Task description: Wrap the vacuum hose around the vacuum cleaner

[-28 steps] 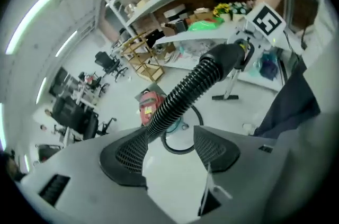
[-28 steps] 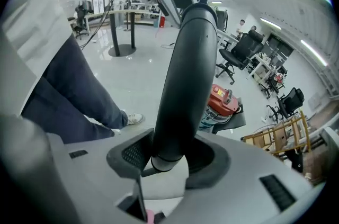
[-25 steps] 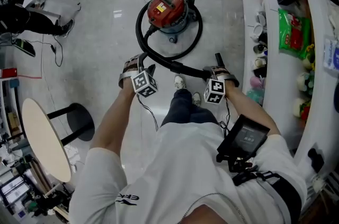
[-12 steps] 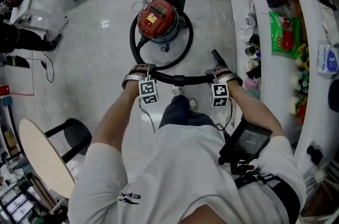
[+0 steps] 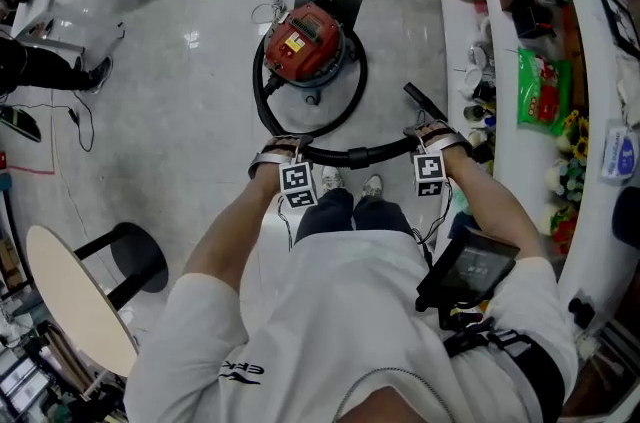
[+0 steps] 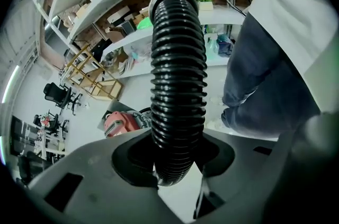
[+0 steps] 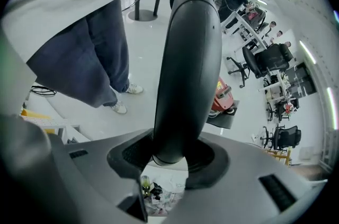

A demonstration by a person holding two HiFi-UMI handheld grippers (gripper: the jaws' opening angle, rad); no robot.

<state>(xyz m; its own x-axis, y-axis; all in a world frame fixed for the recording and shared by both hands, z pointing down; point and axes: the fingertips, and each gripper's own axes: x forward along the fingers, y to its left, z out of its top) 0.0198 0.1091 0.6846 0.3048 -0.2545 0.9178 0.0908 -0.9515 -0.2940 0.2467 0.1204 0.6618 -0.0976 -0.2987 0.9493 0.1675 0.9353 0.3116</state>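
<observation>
Left hand-held gripper point(image 6: 172, 167), its jaws just closing, clenches the ribbed vacuum hose point(image 6: 178, 85); right hand-held gripper point(image 7: 168, 160) grips the hose's smooth wand point(image 7: 192, 59). The hose curves round the red vacuum cleaner point(image 5: 305, 43) on the floor point(image 5: 200, 91), with the person's shoes point(image 5: 372, 184) just beside.

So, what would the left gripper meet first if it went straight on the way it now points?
The left gripper, its jaws just closing on the vacuum hose, points steeply down; past the hose, probably only bare floor beside the person's shoe, though depth is unclear.

Bright even light, fisheye-warped edges
</observation>
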